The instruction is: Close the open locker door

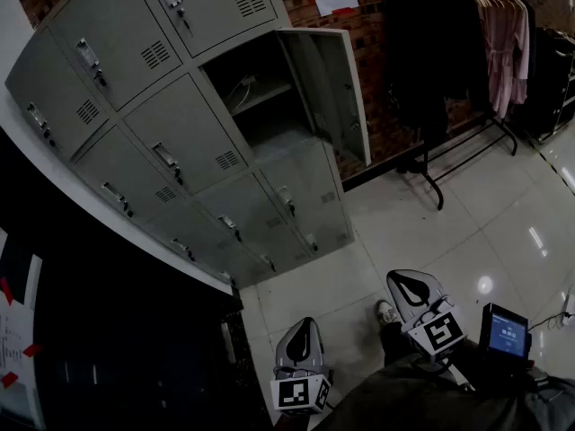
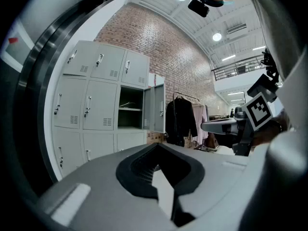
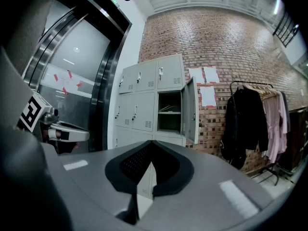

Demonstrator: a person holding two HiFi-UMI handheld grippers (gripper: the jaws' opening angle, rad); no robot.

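Note:
A grey bank of lockers (image 1: 171, 142) stands against the brick wall. One upper compartment (image 1: 256, 97) is open, and its door (image 1: 331, 92) is swung out to the right. Both grippers are low in the head view, far from the lockers and over the tiled floor. My left gripper (image 1: 305, 329) and my right gripper (image 1: 415, 287) are both shut with nothing in them. In the left gripper view the open door (image 2: 155, 107) lies ahead beyond the closed jaws of that gripper (image 2: 156, 146). In the right gripper view the door (image 3: 190, 110) is also ahead of my right gripper (image 3: 150, 144).
A clothes rack (image 1: 481, 43) with a dark coat and pink garments stands right of the lockers. A dark glass wall (image 1: 108, 348) runs along the left. A small device with a lit screen (image 1: 505, 330) and a person's shoe (image 1: 386, 312) are near the grippers.

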